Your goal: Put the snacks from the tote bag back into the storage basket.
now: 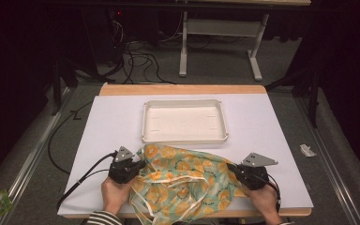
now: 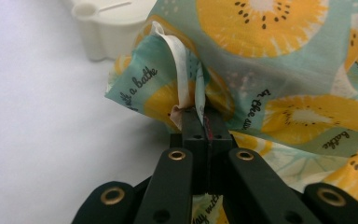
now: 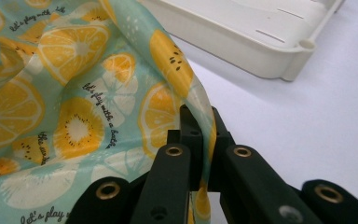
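A mint-green cloth (image 1: 187, 180) printed with orange fruit slices and hung with white ties lies crumpled at the table's near edge. My left gripper (image 1: 138, 165) is shut on the cloth's left edge. In the left gripper view the jaws of the left gripper (image 2: 204, 112) pinch a fold of the cloth (image 2: 279, 74) together with a white tie (image 2: 182, 70). My right gripper (image 1: 236, 169) is shut on the right edge. The right gripper view has the cloth (image 3: 74, 107) clamped between the jaws of the right gripper (image 3: 200, 116).
A shallow white tray (image 1: 185, 138) sits just beyond the cloth, its corner in the left gripper view (image 2: 102, 28) and its rim in the right gripper view (image 3: 261, 51). White table cover (image 1: 108, 122) spreads either side. Cables trail off the left gripper.
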The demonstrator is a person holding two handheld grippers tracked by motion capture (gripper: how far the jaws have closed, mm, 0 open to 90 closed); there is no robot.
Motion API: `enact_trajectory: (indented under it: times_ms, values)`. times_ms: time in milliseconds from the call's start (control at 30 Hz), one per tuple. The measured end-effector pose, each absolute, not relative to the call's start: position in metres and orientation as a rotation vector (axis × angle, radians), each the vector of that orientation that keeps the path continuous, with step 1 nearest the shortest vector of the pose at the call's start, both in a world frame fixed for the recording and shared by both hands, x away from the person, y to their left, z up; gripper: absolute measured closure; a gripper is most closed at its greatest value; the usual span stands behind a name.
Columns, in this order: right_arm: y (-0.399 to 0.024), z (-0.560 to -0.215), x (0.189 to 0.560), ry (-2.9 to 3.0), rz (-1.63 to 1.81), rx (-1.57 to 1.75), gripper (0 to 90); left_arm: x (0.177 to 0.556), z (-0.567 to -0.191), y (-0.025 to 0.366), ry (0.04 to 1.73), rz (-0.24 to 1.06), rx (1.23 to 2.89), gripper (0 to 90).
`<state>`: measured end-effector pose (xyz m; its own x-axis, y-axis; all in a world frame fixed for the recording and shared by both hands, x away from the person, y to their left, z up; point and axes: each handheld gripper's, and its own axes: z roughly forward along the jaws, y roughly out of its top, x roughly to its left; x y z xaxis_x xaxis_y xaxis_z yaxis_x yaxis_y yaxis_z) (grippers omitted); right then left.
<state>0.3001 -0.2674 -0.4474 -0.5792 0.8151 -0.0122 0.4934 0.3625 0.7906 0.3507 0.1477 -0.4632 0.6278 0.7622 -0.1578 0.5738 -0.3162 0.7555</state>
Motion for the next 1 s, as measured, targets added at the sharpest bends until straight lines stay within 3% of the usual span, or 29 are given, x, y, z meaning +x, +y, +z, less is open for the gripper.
enact_trajectory:
  times_ms: [1000]
  values:
    - [-0.305,-0.454,0.307,2.160,1.038,1.260,90.0,0.349,-0.463,0.118,0.994,0.247,1.993,90.0]
